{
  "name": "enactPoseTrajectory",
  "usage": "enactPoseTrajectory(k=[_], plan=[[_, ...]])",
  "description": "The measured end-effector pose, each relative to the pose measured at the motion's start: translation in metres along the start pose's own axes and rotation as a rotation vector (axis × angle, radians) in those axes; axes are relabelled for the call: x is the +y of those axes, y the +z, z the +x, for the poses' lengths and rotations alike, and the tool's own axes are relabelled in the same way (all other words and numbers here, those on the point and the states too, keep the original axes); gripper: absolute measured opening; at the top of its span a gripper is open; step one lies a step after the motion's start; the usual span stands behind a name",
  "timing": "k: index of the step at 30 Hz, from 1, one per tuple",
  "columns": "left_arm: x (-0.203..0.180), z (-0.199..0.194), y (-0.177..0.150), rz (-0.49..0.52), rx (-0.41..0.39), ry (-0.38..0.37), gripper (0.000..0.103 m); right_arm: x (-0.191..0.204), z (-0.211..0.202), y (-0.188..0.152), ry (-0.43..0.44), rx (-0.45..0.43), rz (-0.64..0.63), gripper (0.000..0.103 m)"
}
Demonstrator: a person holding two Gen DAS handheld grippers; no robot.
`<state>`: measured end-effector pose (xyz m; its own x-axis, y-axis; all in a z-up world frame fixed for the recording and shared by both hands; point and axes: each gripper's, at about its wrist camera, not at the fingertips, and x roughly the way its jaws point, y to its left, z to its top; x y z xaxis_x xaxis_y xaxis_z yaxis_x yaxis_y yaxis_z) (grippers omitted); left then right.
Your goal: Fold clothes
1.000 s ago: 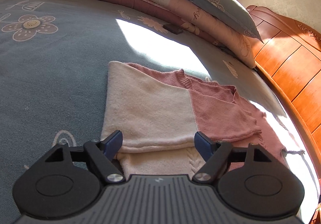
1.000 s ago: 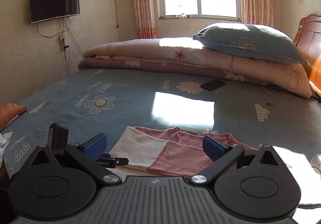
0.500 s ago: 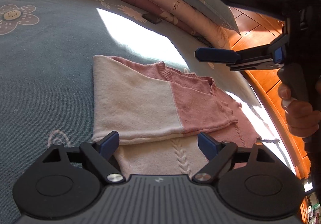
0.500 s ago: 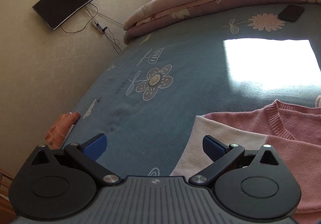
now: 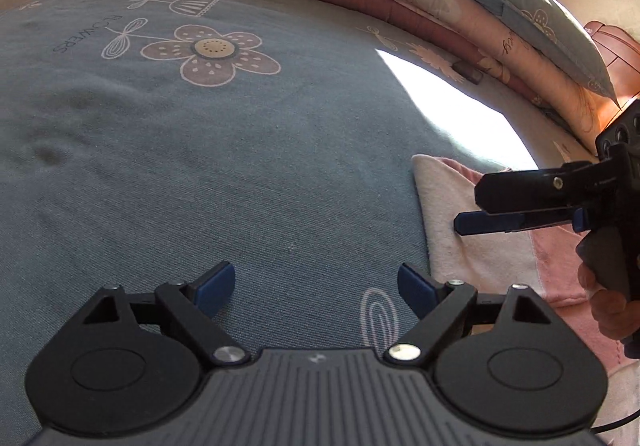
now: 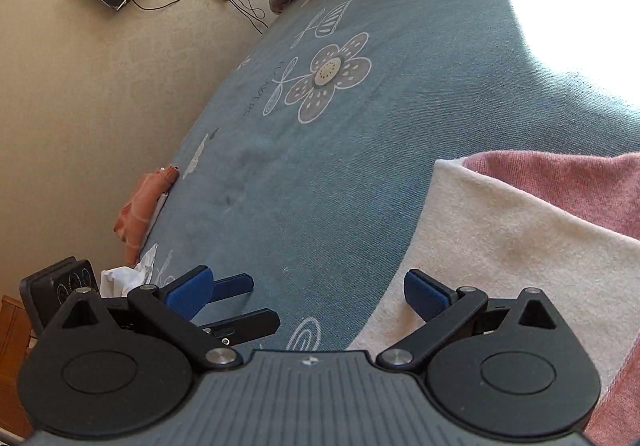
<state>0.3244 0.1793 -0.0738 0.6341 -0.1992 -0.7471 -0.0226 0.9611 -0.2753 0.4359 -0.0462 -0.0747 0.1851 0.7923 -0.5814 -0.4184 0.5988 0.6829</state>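
While the folded pink-and-cream sweater lies on the blue bedspread, the left gripper is opening over bare cloth; the right gripper hangs agape at the sweater's cream edge.

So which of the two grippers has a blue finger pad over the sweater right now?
The right gripper: its right-hand pad sits over the cream-and-pink knitted sweater. The left gripper, jaws opening, has only the blue-grey flowered bedsheet between its pads.
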Motion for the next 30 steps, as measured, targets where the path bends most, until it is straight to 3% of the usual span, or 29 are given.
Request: enactPoseTrajectory(k=[5,9,16,18,22,26,28,30], plan=[[-0.003,0.002,0.000,0.019,-0.002,-0.009,0.088,-0.006,0.011,0.010,-0.043,-0.075,-0.044,0.103],[-0.008,-0.003,0.002,0.019,-0.026,-0.043,0.088,-0.016,0.015,0.022,-0.070,-0.138,0.011,0.103],[-0.041,-0.009,-0.001,0.044,-0.131,-0.253,0.088,0.000,-0.060,0.000,-0.190,-0.193,-0.080,0.103],[-0.055,-0.004,-0.003,0.042,-0.135,-0.332,0.088,-0.018,-0.091,-0.015,-0.210,-0.204,-0.024,0.103],[-0.076,0.015,-0.009,0.072,-0.077,-0.422,0.088,-0.057,-0.123,-0.045,-0.244,-0.221,0.132,0.103],[-0.074,0.030,-0.009,0.049,0.031,-0.422,0.088,-0.082,-0.132,-0.065,-0.288,-0.237,0.229,0.103],[-0.069,0.023,-0.005,0.010,0.029,-0.429,0.088,-0.086,-0.135,-0.069,-0.309,-0.247,0.236,0.103],[-0.068,0.012,-0.004,-0.012,0.018,-0.507,0.088,-0.085,-0.138,-0.069,-0.313,-0.257,0.232,0.103]])
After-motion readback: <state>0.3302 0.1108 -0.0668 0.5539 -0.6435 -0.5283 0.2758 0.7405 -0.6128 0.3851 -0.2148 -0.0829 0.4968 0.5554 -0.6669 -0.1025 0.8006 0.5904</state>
